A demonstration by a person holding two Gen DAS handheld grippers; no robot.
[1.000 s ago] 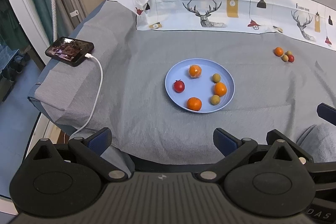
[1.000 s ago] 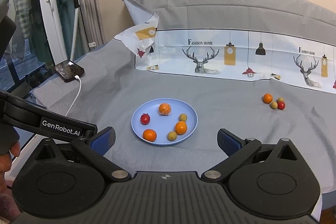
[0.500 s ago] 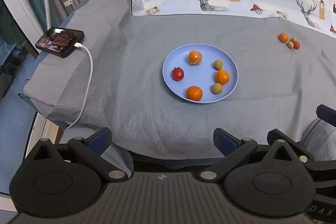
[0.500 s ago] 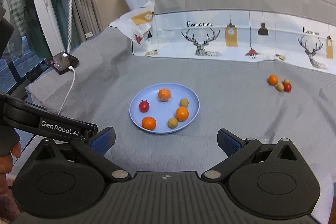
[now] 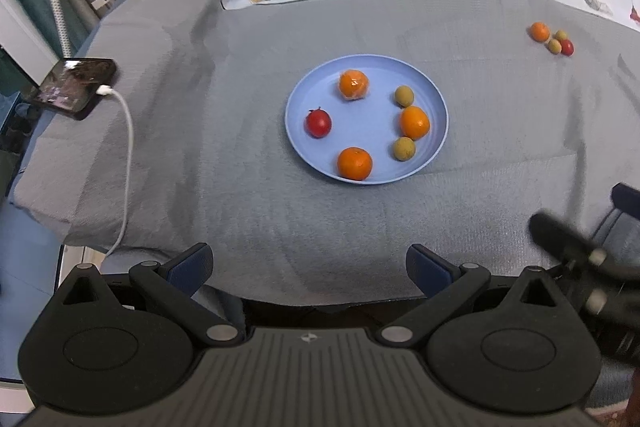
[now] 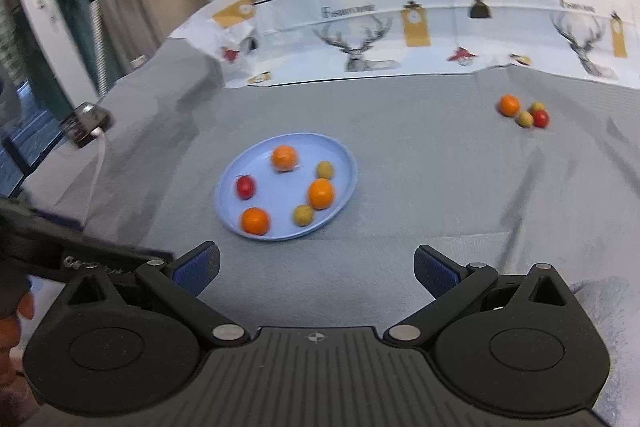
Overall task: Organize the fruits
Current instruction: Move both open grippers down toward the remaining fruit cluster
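Both grippers, left (image 5: 308,261) and right (image 6: 316,263), hang wide open over the near cloth (image 5: 240,211), holding nothing. Further out, the plate (image 5: 304,95) has six fruits; four loose fruits (image 5: 552,39) sit far right.

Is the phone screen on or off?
On. The phone shows a lit picture on its screen, and a white cable is plugged into it.

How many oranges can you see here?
4. Three are on the blue plate: one at the far side, one at the right, one at the near edge. The fourth lies on the grey cloth, far right, beside smaller fruits.
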